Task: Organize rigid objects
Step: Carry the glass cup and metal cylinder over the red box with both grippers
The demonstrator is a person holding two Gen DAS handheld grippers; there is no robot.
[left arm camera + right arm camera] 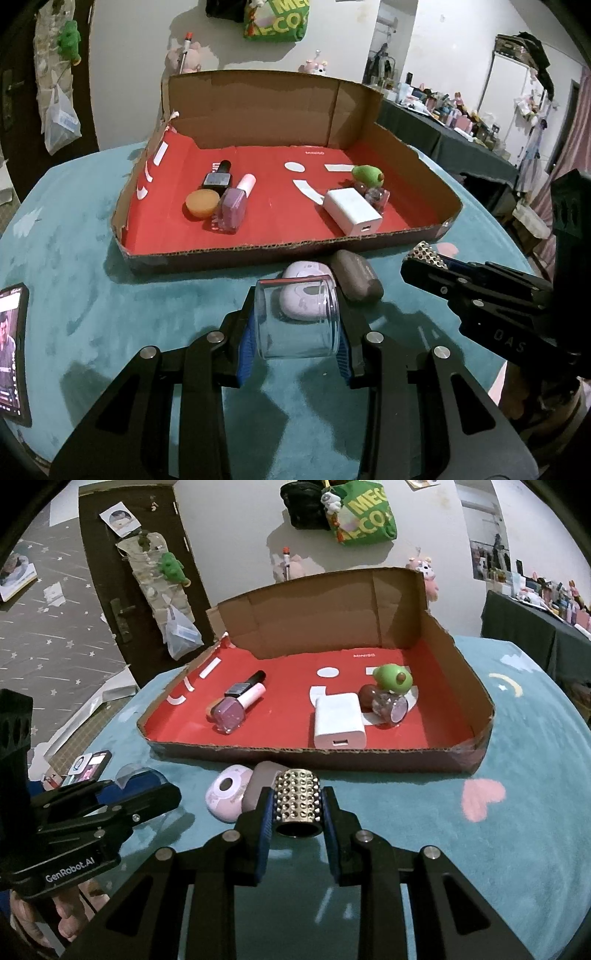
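Grip confirmed on both sides — left gripper (295, 325) is clamped on a clear glass jar (297, 319), right gripper (297, 805) on a studded metal cylinder (297, 799); both are held above the teal tablecloth (92, 295), near the cardboard tray (258, 253).

Right tool (297, 805) clamps a studded metal cylinder (296, 798); red-lined cardboard tray (424, 734) beyond, on the teal cloth (517, 830).

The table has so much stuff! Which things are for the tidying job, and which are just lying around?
For the job: cardboard tray, clear cup in the left tool, studded tube in the right tool, lilac case, brown case.

Just lying about: phone, green bag.
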